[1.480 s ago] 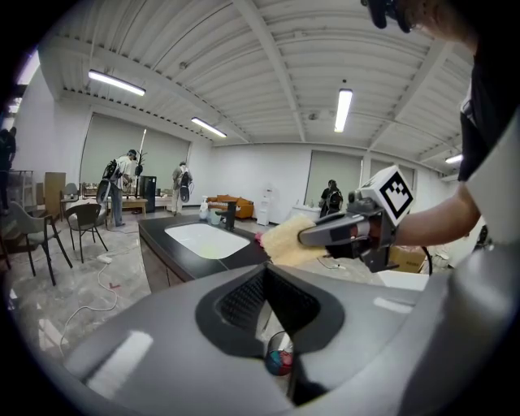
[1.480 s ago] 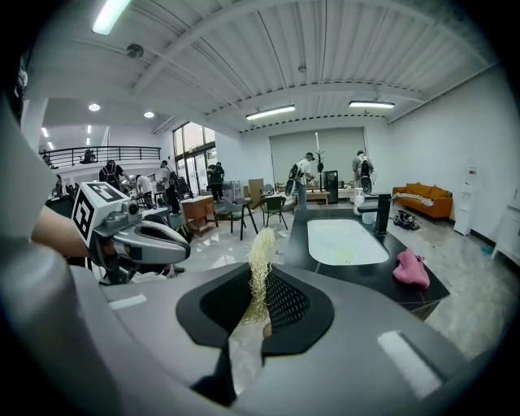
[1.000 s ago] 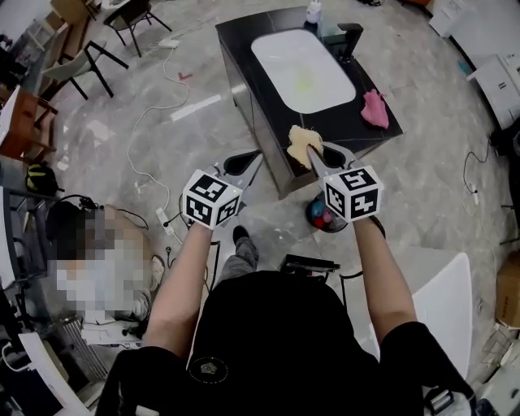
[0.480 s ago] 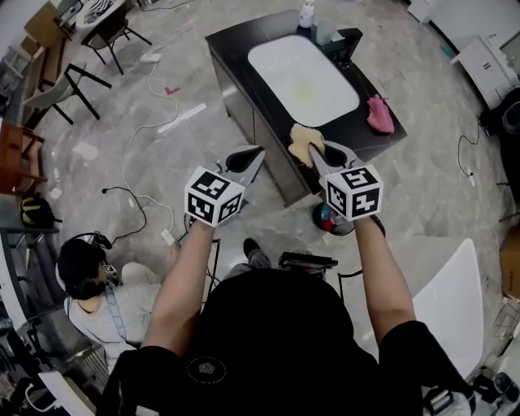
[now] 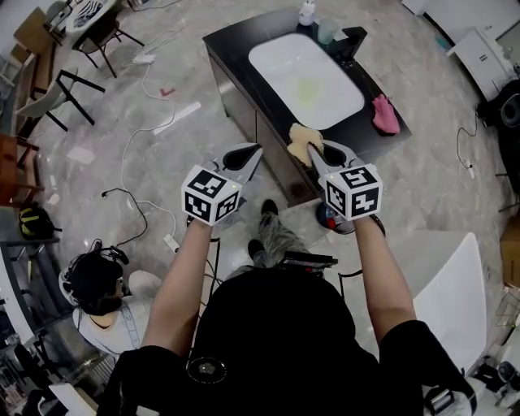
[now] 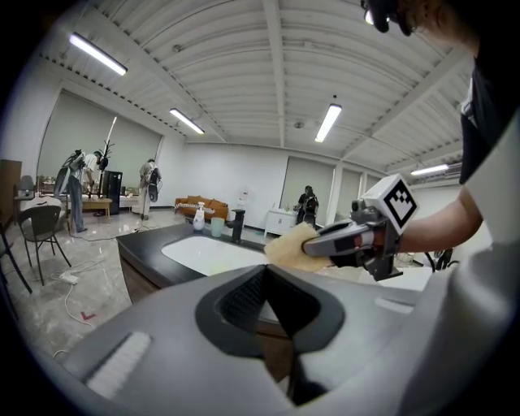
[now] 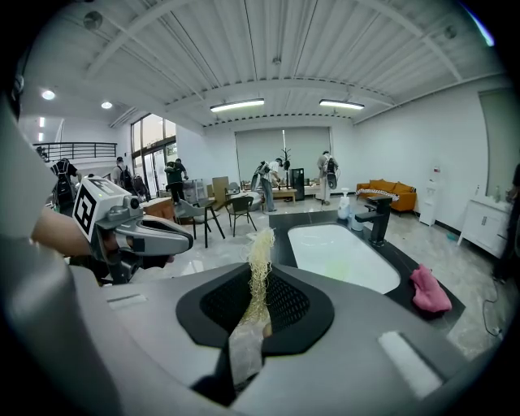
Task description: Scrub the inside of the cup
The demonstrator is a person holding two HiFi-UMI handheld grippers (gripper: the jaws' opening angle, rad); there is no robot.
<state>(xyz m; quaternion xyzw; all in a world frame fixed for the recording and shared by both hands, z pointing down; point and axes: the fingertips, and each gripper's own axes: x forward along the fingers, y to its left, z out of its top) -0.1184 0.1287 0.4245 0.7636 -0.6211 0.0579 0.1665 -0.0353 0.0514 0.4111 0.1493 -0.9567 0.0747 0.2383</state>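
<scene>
Nearest the camera, the person (image 5: 268, 341) holds both grippers out in the air, side by side and apart from each other, short of the counter (image 5: 231, 57).

The left gripper (image 6: 266, 275) has its jaws closed together, with nothing between them. The right gripper (image 7: 257, 280) is clamped on a yellow fibrous scrub pad (image 7: 260, 244), which stands up from between its jaws. In the head view the pad shows just ahead of that gripper's tip, over the near corner of the counter.

Beyond the grippers stands the black counter with a white sink (image 5: 276, 61) set into it. A pink cloth (image 5: 386, 114) lies near the counter's right edge. At the far end are a black faucet (image 5: 349, 41) and a white bottle (image 5: 307, 11). Between these two stands the pale green cup (image 5: 327, 31), upright on the counter top and well apart from both grippers.

Assessment of progress: the scrubbing tool is in hand, and that appears to be the only part completed. The cup stands untouched and no scrubbing of its inside has begun. The following steps remain:
- Reach the far end of the counter.
- Take hold of the cup, most likely with the empty left gripper, which would first have to open.
- Bring the pad into the cup's mouth and work it round the inner wall.

Whether the cup holds anything cannot be told from these views.
</scene>
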